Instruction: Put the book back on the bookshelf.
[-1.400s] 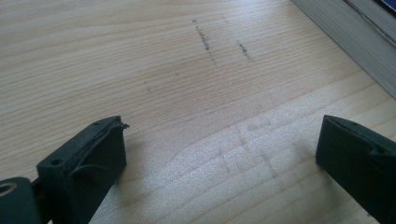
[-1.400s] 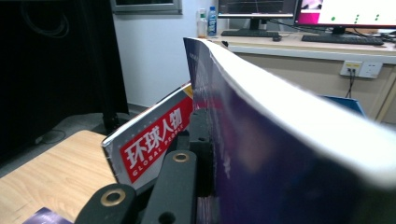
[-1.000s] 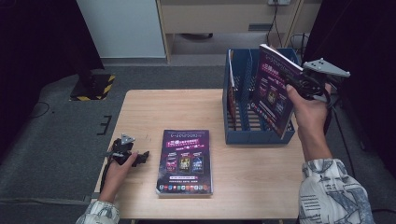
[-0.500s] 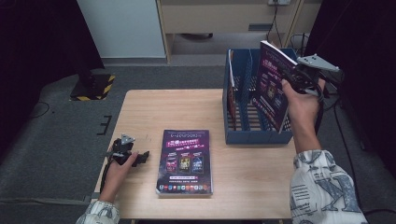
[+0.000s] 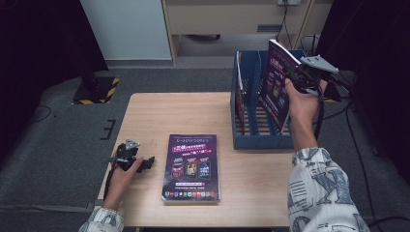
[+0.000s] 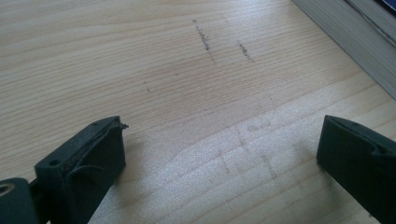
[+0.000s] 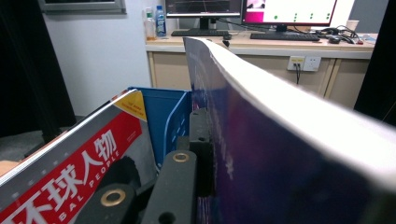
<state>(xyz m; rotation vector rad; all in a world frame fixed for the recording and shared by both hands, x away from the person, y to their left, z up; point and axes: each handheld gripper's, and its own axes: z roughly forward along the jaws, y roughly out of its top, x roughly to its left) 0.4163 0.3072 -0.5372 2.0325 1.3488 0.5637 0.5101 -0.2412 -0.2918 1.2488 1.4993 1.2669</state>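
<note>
Magazine (image 5: 276, 82) thin, floppy, glossy; hangs tilted above blue rack (image 5: 251, 141) slots, clamped near edge by right gripper (image 5: 296, 79). Grip near spine better. Left gripper (image 5: 145, 162), jaws apart, grasps nothing, far left of rack.

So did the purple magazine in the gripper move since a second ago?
Yes. The purple magazine, clamped in the right gripper, has shifted left and a little down, deeper over the blue file rack, which stayed put.

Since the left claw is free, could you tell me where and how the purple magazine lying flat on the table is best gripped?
Grip the magazine by its left long edge, coming in low and level from the left claw's side: it lies flat, and that thick edge is bare and nearest.
</note>
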